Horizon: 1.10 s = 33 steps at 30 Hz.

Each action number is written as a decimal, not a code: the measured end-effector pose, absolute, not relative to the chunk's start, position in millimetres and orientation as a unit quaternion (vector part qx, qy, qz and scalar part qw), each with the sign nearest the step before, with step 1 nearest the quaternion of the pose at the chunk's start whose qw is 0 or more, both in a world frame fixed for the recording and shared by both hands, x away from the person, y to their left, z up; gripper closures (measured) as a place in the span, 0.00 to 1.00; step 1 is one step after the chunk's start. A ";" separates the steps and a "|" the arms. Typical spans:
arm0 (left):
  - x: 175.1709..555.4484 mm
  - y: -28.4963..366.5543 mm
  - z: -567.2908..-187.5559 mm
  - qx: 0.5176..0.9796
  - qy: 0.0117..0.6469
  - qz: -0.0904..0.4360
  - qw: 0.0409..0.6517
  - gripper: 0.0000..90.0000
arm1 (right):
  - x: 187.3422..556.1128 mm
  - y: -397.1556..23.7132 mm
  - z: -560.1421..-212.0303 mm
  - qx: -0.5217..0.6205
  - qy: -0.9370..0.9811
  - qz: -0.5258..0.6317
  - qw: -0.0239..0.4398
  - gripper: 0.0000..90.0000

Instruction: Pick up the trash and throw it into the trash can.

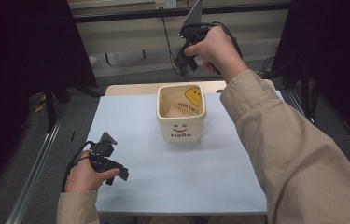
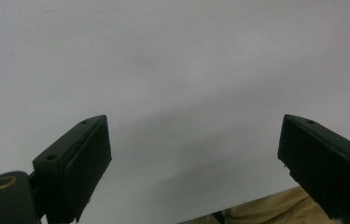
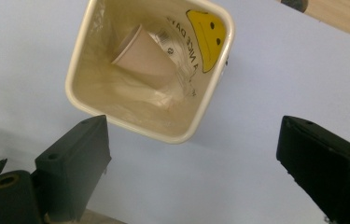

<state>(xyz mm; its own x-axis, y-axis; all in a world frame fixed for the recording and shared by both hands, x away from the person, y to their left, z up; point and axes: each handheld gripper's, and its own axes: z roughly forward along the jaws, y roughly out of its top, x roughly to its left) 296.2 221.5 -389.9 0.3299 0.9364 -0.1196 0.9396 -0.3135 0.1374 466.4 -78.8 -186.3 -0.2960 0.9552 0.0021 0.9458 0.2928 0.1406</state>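
The right tongs (image 1: pixel 185 63) hang high above the far edge of the bench, jaws set wide apart with nothing between them. In the right gripper view they point down at the bin (image 3: pixel 150 70), a cream square tub with a yellow smiley inside its wall. A paper cup (image 3: pixel 141 56) lies tilted on its side in the bin, on crumpled clear plastic (image 3: pixel 175 79). The right hand (image 1: pixel 214 49) grips the tool from behind, the beige-sleeved arm stretched forward and raised across the right side of the bench.

The left tongs (image 1: pixel 116 171) rest low at the near left corner, jaws also wide apart and holding nothing; the left gripper view looks onto bare sheet (image 2: pixel 172 70). The left hand (image 1: pixel 86 177) lies on the sheet with the wrist bent inward.

The bin stands upright near the far middle of the bench, on a pale blue sheet (image 1: pixel 177 172); its front reads "Hello". A strip of wood shows beyond the sheet. Grey floor, dark panels and cables surround the bench.
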 end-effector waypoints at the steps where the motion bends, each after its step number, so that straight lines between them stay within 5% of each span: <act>1: 296.2 221.4 -390.3 0.810 0.579 -0.007 0.093 0.10 | 465.9 -79.6 -182.8 0.593 0.802 0.058 0.044 0.11; 12: 297.4 222.3 -389.9 0.810 0.580 -0.007 0.091 0.10 | 458.9 -89.8 -151.3 0.595 0.798 0.064 0.064 0.11; 33: 296.3 219.4 -387.2 0.807 0.582 -0.004 0.096 0.10 | 413.4 -147.3 -177.8 0.596 0.797 0.042 0.093 0.10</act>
<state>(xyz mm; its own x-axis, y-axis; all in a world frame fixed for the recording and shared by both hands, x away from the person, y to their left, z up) 296.3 219.4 -387.2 0.3222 0.9394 -0.1174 0.9408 -0.3039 0.1504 413.4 -147.3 -177.8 -0.2729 0.9571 -0.0971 0.9414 0.2865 0.1778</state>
